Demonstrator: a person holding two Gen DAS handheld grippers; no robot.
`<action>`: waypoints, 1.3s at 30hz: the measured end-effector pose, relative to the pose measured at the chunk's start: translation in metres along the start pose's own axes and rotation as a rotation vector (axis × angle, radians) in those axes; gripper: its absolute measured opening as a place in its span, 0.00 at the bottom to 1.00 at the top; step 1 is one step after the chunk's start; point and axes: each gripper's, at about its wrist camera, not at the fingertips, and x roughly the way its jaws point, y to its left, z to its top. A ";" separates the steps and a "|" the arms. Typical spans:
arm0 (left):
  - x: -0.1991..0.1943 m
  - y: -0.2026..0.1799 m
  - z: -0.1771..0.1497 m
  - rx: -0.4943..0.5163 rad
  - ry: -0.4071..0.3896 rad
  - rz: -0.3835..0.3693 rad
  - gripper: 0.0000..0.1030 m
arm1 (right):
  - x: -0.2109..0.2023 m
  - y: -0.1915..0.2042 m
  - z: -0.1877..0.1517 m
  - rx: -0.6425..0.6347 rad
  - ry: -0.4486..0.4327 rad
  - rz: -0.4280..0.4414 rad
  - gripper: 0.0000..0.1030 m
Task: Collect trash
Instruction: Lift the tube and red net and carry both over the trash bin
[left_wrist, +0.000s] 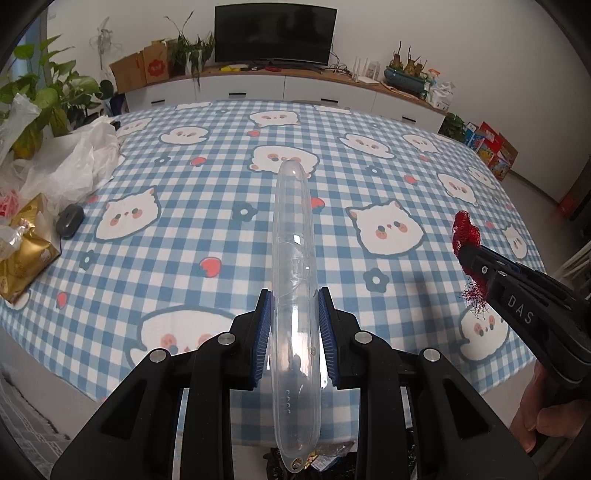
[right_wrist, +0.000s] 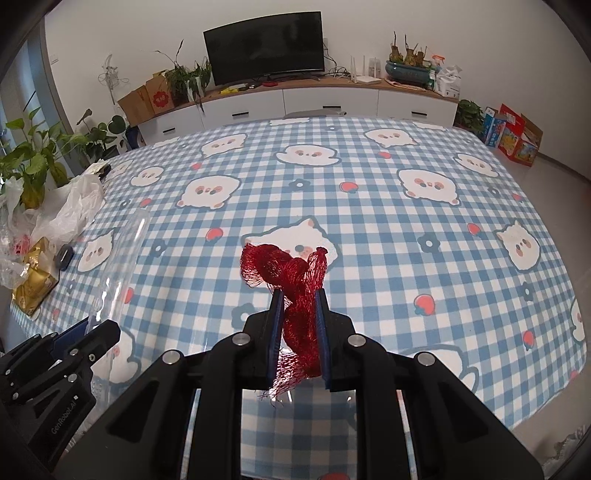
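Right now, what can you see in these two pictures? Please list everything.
Clear plastic case: one, transparent, held in left gripper.
Mesh net: one, red, held in right gripper.
Tablecloth: one, blue-white check with cartoon animals, covering table.
Plastic bags: a heap, white and clear, table's left edge.
Gold packet: one, left edge.
Computer mouse: one, dark grey, beside the packet.
Monitor: one, black, on white sideboard.
Potted plants: several, green, left and on sideboard.
Cardboard boxes: two, brown, sideboard's left end.
Left gripper: black, blue pads, shut.
Right gripper: same, shut.
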 end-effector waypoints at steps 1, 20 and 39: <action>-0.003 0.001 -0.003 -0.003 -0.001 -0.003 0.24 | -0.004 0.002 -0.003 -0.006 -0.004 0.001 0.15; -0.051 0.017 -0.080 -0.024 -0.003 -0.022 0.24 | -0.059 0.033 -0.069 -0.053 -0.022 0.051 0.15; -0.073 0.036 -0.186 -0.054 0.060 -0.002 0.24 | -0.082 0.049 -0.169 -0.096 0.019 0.094 0.15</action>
